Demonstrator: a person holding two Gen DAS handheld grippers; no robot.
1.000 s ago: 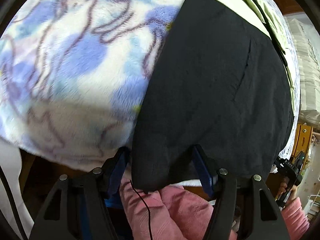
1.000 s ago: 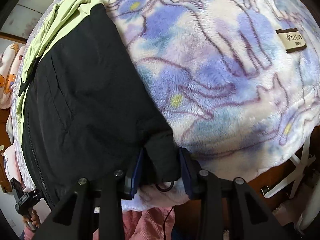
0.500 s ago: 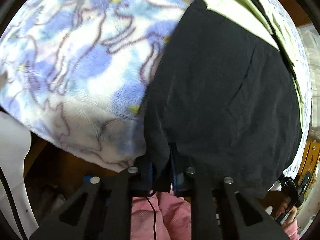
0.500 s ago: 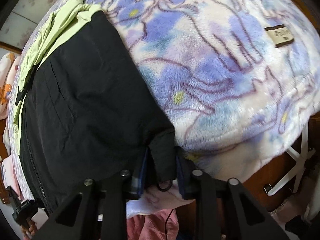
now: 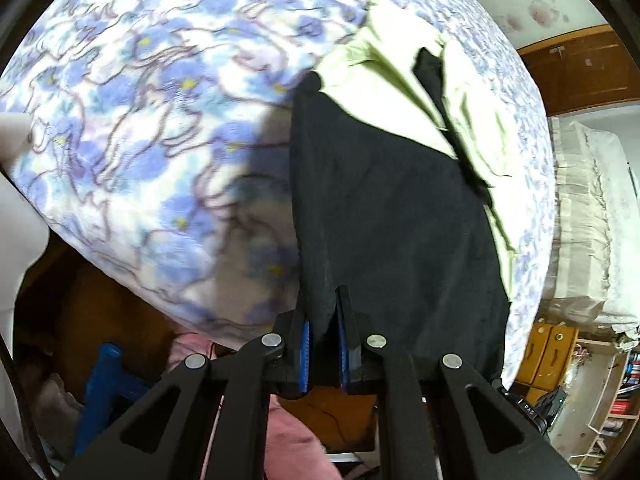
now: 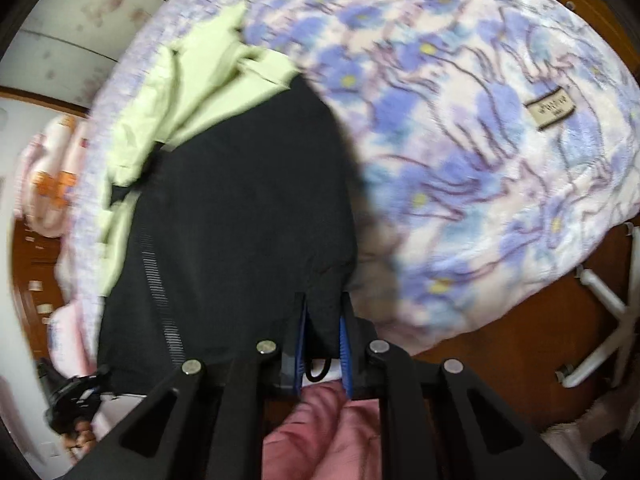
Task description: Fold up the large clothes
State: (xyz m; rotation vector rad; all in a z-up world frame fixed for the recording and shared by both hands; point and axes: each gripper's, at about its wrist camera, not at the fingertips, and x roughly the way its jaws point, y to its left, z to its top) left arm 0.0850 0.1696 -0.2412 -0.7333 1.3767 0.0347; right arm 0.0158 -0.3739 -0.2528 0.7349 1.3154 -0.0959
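The black and pale-green fabric jacket point(image 5: 392, 208) is spread lengthwise away across the blue floral fleece blanket point(image 5: 160, 128), its near hem corners pinched by the left claw point(image 5: 323, 320) and right claw point(image 6: 323, 320) alike

Bed with a fleece blanket and a jacket

The bed point(image 5: 536, 128) is covered by a fleece blanket point(image 5: 132, 128) — white with blue flowers and a sewn brown label point(image 6: 551, 107) near one edge. Directly on the blanket lies a black jacket point(image 5: 384, 208) with a pale green top part — spread flat, its lower hem at the bed's near edge.
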